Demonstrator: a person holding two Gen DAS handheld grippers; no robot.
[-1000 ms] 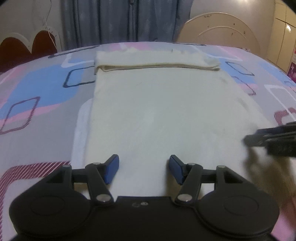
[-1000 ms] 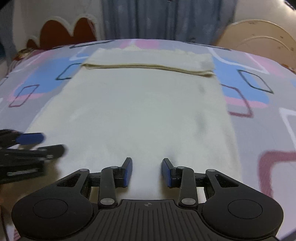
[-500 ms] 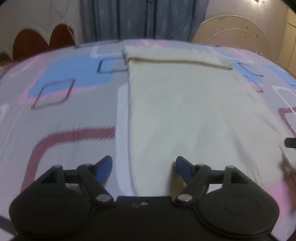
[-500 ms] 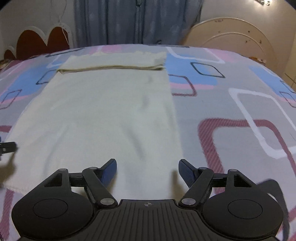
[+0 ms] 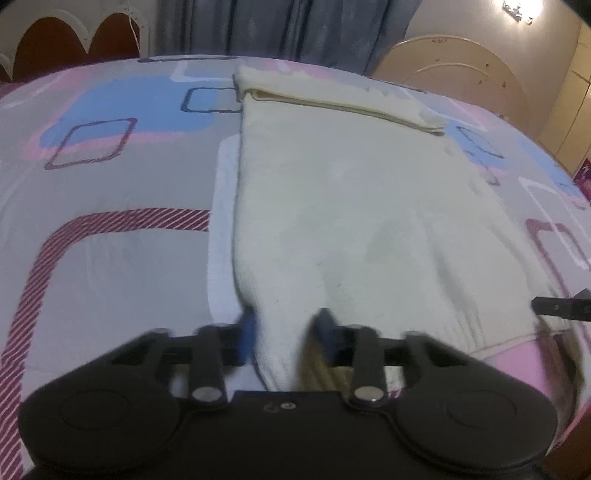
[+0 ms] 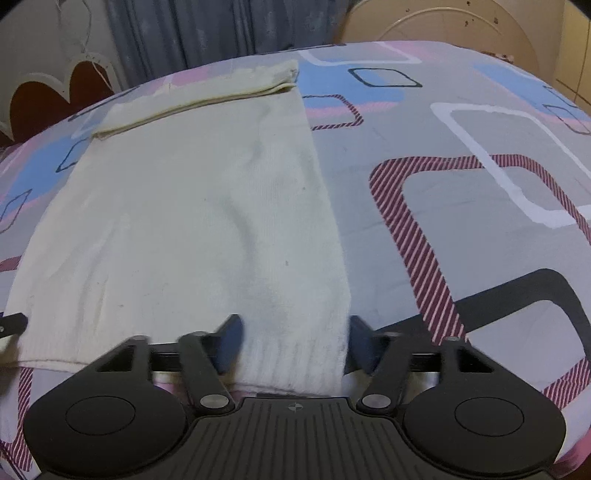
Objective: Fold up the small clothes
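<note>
The cream garment [image 5: 351, 221] lies flat on the patterned bed [image 5: 110, 258], far edge folded over. Low in each wrist view, the left gripper [image 5: 286, 334] has just been closing, pinching its near left corner; the right gripper [image 6: 295, 341] has been closing, its fingers [image 6: 231, 341] straddling the right corner, contact unclear.

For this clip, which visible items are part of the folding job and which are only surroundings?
In the job:
- cream knit garment, far end already folded over
- left tongs, at its near left corner
- right tongs, at its near right corner

Surroundings:
- patterned bedsheet
- blue curtain
- headboard
</note>
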